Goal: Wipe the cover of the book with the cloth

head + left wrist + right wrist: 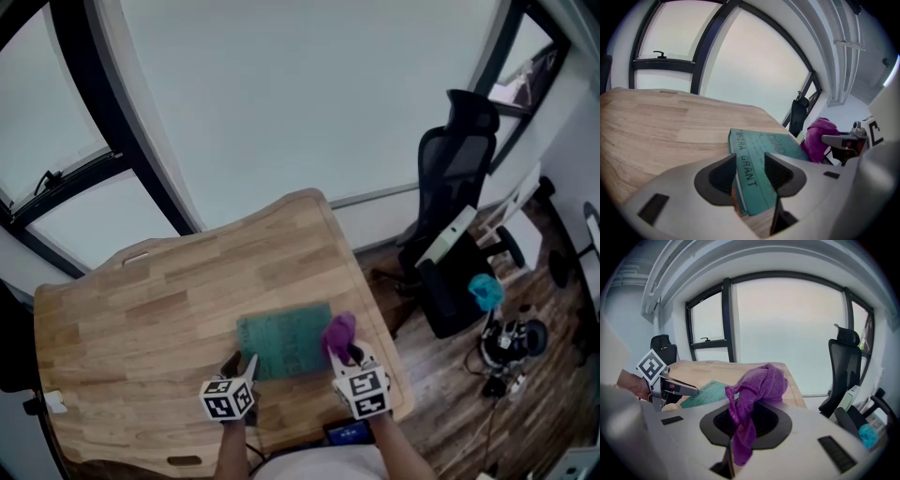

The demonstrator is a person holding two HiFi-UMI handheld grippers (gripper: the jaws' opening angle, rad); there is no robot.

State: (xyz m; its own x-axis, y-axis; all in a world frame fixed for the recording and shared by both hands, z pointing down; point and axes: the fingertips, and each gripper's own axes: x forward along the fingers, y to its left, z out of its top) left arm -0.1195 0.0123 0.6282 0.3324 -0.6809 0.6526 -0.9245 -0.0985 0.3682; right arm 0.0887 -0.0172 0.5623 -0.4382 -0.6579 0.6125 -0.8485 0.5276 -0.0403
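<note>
On the wooden bench (pixel 169 300) a teal book (pixel 284 345) lies flat, cover up, near the edge closest to the person. Its spine faces the left gripper (pixel 751 173). In the left gripper view, dark capitals run along that spine. "GRANT" is plain, and the shorter word before it looks like "MIRA". Fainter lettering on the cover itself is too pale and slanted to read.

The left gripper's two jaws stand apart, and the near end of the spine shows in the gap between them. The pads do not press on the book, so this gripper holds nothing. It points down at a slant toward the book's near left corner.

The right gripper (pixel 743 420) is closed on a purple cloth (pixel 761 383). One strip of the cloth is pinched between the jaws and hangs below them, while the rest bunches up in a loose lump above. In the head view that lump sits over the book's right edge; whether it touches the cover cannot be told.

Each gripper carries a cube with black-and-white square markers, which show patterns only, no letters.

Beyond the bench's right side a black office chair (pixel 455 178) stands on a wooden floor (pixel 431 375), with a small teal thing (pixel 485 291) near it. Dark-framed windows (pixel 84 178) fill the wall behind.
</note>
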